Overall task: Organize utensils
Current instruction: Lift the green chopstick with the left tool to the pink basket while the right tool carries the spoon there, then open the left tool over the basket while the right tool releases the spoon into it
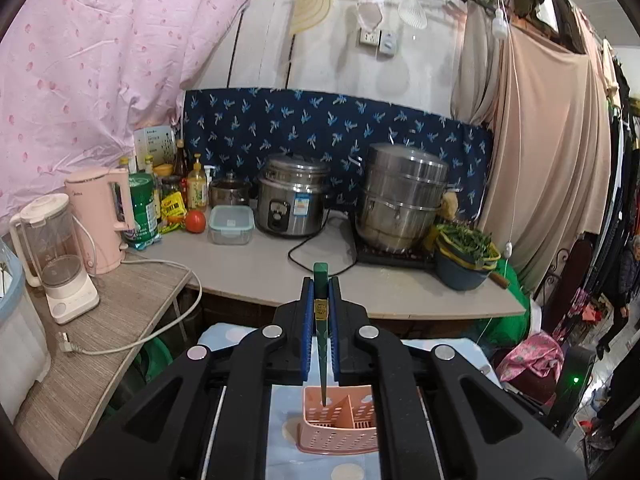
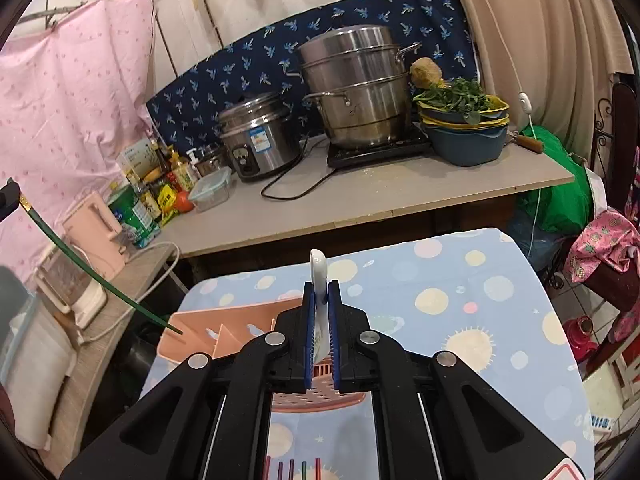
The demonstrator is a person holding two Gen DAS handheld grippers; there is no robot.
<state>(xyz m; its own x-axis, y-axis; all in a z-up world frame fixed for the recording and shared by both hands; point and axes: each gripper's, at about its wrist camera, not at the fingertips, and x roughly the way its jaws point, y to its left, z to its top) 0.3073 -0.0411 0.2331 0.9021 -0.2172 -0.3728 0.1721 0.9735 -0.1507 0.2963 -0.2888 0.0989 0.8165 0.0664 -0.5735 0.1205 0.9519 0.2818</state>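
Left gripper (image 1: 321, 292) clamps green chopstick (image 1: 321, 344) upright, tip in pink holder (image 1: 340, 420); right gripper (image 2: 321, 296) pinches white spoon (image 2: 320, 280).

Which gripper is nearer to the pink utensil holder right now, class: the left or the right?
Hard to call. The left gripper holds a green chopstick whose tip reaches the pink utensil holder; the right gripper, holding a white spoon, hovers directly above it.

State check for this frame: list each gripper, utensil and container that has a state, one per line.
left gripper: shut on green chopstick
green chopstick: held upright, tip down in the caddy's left compartment
right gripper: shut on white spoon
white spoon: held above the caddy
pink caddy: upright on dotted cloth
food box: lid on
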